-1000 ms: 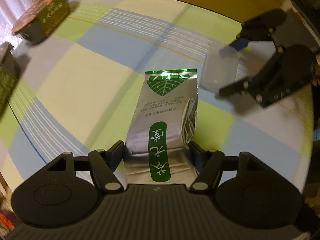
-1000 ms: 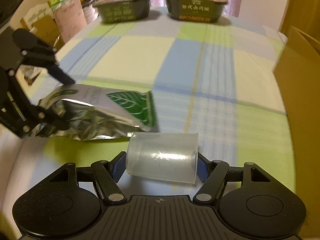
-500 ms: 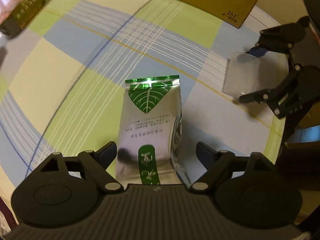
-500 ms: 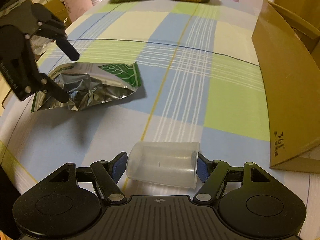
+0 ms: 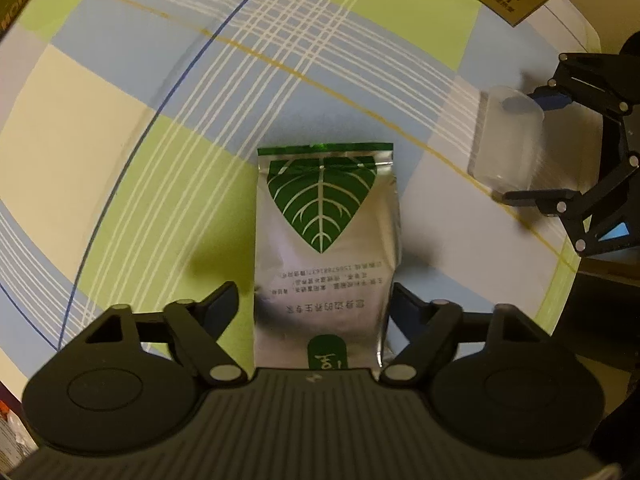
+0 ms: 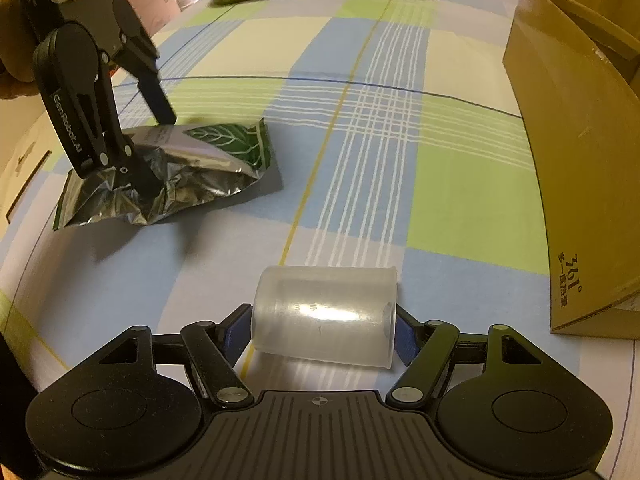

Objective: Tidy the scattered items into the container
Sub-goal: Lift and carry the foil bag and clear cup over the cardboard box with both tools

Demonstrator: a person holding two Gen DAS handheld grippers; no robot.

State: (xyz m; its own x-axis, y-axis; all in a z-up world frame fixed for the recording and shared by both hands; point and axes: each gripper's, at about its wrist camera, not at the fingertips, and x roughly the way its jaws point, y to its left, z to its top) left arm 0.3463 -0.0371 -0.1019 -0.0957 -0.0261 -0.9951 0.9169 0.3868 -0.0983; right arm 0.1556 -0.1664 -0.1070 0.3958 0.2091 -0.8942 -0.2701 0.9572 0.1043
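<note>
Foil pouch (image 5: 326, 240) released, crinkled silver, green leaf

We see a silver leaf-printed pouch (image 5: 326, 240) lying flat (crumpled) and a clear cup (image 6: 326, 316) on its side, near the cardboard box (image 6: 568, 160).

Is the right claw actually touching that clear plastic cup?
Touching. The right wrist view shows the right claw with both blue pads pressed against the clear cup's ends.
</note>
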